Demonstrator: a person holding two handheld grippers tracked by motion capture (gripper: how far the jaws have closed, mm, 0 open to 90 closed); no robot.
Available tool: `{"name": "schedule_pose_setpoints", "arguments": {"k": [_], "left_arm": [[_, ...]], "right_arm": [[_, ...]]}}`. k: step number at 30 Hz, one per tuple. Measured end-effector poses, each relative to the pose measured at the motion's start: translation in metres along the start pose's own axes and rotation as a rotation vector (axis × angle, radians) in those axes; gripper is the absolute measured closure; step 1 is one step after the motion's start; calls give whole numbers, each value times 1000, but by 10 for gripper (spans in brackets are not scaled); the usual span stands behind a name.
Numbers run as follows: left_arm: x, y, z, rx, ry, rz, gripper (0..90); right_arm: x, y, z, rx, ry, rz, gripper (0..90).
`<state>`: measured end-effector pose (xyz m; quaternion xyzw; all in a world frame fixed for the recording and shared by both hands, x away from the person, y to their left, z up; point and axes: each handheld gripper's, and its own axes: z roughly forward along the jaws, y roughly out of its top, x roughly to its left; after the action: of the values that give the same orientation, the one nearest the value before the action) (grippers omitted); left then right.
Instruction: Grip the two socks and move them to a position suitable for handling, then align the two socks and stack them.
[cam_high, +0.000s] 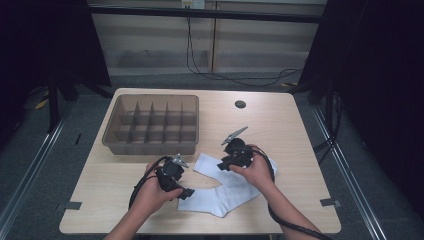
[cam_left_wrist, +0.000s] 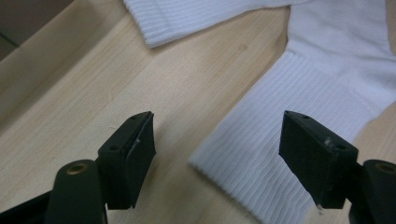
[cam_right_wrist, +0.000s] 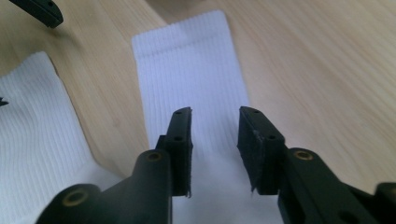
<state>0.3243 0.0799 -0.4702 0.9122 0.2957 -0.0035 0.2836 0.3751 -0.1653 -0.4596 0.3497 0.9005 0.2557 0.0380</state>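
Two white ribbed socks lie overlapping near the front of the wooden table (cam_high: 300, 145). The upper sock (cam_high: 207, 164) has its cuff pointing left; the lower sock (cam_high: 212, 202) lies closer to the front edge. My left gripper (cam_high: 181, 189) (cam_left_wrist: 217, 154) hovers with its jaws wide open over the lower sock's cuff (cam_left_wrist: 275, 154), touching nothing. My right gripper (cam_high: 223, 164) (cam_right_wrist: 215, 149) hangs low over the leg of the upper sock (cam_right_wrist: 187, 79). Its jaws stand a narrow gap apart, and only the sock below shows between them.
A brown plastic tray (cam_high: 150, 97) with several divided compartments sits at the back left of the table. A round cable hole (cam_high: 240, 104) lies at the back right. Black cables trail from both grippers toward the front edge.
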Motion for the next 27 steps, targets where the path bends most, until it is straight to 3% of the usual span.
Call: {"name": "schedule_pose_setpoints", "arguments": {"k": [6, 7, 9, 10, 12, 15, 18, 23, 25, 27], "left_arm": [[3, -2, -3, -2, 8, -15, 289], [4, -3, -3, -3, 4, -16, 300], [5, -3, -3, 0, 6, -15, 304], [5, -3, -3, -1, 12, -13, 302], [5, -3, -3, -6, 18, -13, 294], [5, -4, -2, 6, 20, -17, 289], [4, -3, -2, 2, 25, -14, 286], [3, -2, 1, 11, 17, -17, 283], [2, 0, 1, 3, 17, -14, 283], [2, 1, 2, 0, 14, -13, 283]], "right_arm": [[13, 14, 30, 25, -7, -44, 706], [15, 15, 32, 7, 7, -53, 706], [21, 18, 36, -19, 94, -60, 706], [23, 18, 36, -21, 92, -85, 703], [26, 18, 30, -24, 49, -110, 687], [16, 12, 16, -18, -1, -87, 655], [-5, -1, -9, -56, -38, -20, 646], [-36, -30, -39, -60, -121, 99, 627], [-48, -43, -48, -44, -186, 132, 621], [-59, -54, -53, -26, -233, 137, 605]]}}
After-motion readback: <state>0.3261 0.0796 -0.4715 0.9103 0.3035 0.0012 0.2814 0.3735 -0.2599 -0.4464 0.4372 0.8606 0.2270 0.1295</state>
